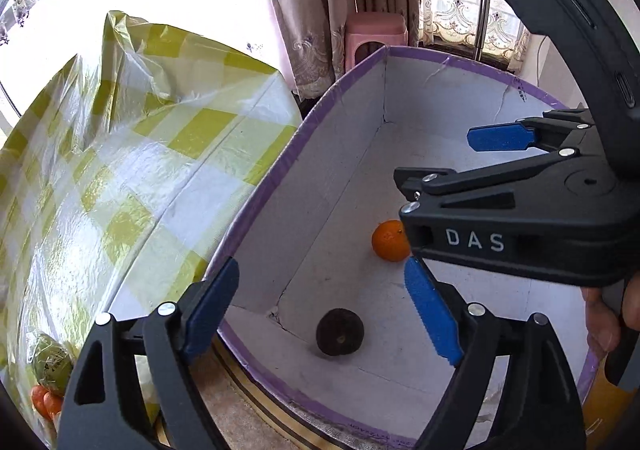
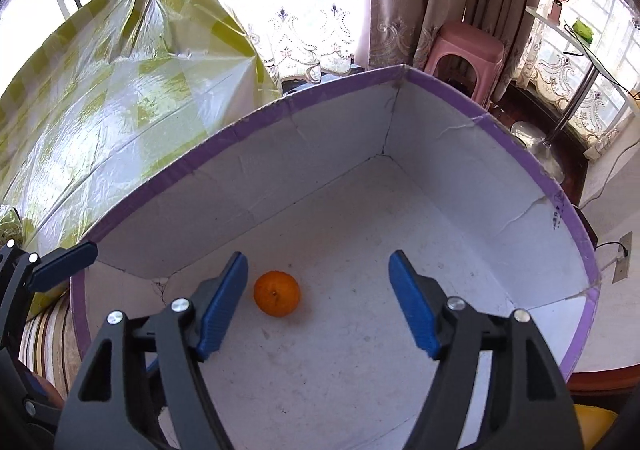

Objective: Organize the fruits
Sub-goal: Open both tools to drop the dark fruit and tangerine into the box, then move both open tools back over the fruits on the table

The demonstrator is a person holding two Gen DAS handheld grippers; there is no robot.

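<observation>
White cardboard box with purple-taped rim, open top, both grippers over it. Orange mandarin sits on the box floor, loose, nothing touching it. Right gripper has its jaws spread wide and holds nothing; in the right wrist view the mandarin lies between the blue pads, closer to the left one, below them on the floor. Left gripper is also spread and empty, hanging above the near left box wall. Dark brown round fruit rests on the box floor near the corner, between the left gripper's pads in the left wrist view, apart from the mandarin. Right gripper body is visible in the left wrist view at right, marked "DAS", green LED on, partly covering the mandarin's edge. Yellow-green checked plastic sheet covers the surface just left of the box. More fruit at lower left under the sheet edge: a greenish wrapped item and small oranges, outside the box. Pink plastic stool and curtains behind the box.
</observation>
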